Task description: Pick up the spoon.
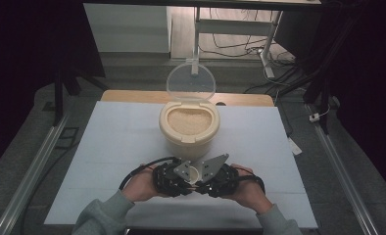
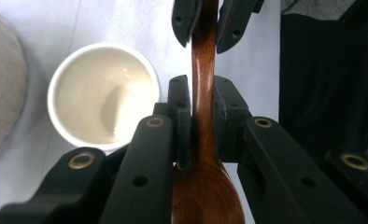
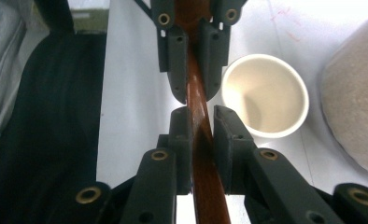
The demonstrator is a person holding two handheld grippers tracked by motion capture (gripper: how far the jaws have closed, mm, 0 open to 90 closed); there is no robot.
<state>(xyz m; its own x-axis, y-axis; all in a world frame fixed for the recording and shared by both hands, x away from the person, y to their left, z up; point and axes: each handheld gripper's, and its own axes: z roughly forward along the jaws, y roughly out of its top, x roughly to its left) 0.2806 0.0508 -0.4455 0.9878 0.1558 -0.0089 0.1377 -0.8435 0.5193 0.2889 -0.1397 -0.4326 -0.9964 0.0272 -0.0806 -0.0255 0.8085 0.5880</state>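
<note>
a wooden spoon (image 2: 203, 98) is clamped by the left gripper (image 2: 201, 116) near its bowl and by the right gripper (image 3: 201, 140) along its handle, just beside an empty cup (image 1: 193, 173) before the open rice container (image 1: 189, 128); scooping is judged not yet begun.

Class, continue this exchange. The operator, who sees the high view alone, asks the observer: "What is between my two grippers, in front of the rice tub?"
Observer: A wooden spoon. The left gripper clamps its handle next to the bowl.
Operator: And my other one?
Observer: The right gripper is closed on the handle farther along.
Operator: Anything in the cup?
Observer: No, the cup is empty.
</note>
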